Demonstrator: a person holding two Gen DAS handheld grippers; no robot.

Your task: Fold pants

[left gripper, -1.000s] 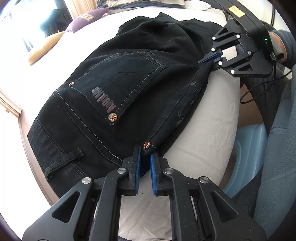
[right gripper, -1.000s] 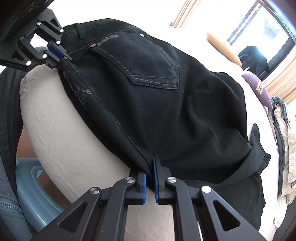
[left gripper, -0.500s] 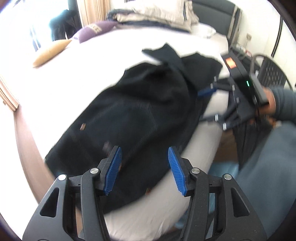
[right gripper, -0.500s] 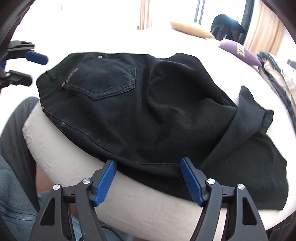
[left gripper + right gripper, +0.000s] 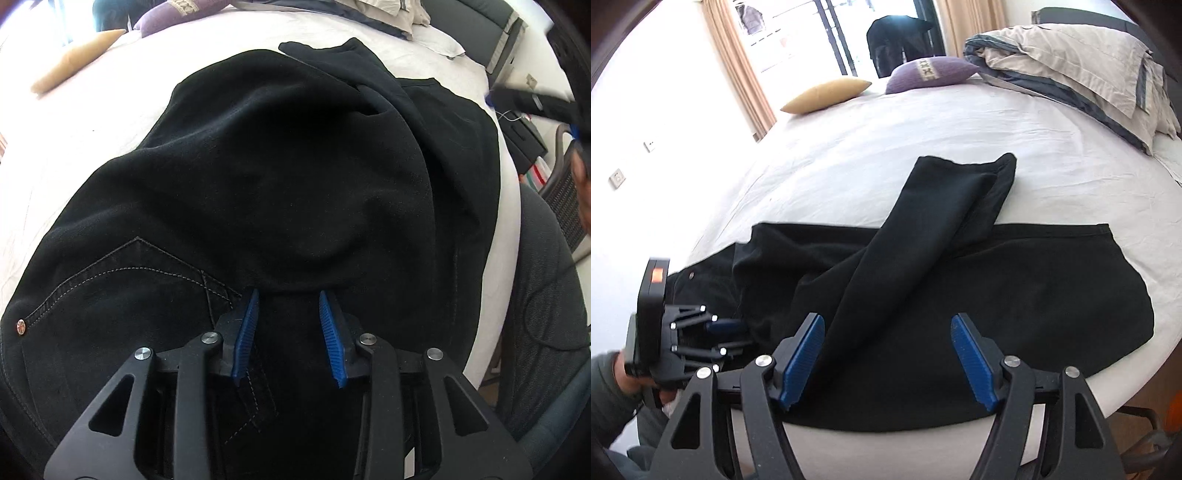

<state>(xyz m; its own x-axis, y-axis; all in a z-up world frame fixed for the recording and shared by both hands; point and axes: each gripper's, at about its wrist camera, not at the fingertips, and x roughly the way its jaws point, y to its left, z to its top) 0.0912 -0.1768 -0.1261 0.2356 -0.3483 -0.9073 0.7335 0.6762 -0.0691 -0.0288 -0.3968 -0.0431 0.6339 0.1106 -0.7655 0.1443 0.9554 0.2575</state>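
Pants [image 5: 960,280] black, spread on bed [image 5: 886,155]; left claw [image 5: 288,332] and right claw [image 5: 888,360] agape, empty.

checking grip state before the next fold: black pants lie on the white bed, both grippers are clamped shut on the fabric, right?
Not quite. The black pants do lie on the white bed, but both grippers are open: the right gripper in the right wrist view, the left gripper in the left wrist view, its pads apart over the fabric.
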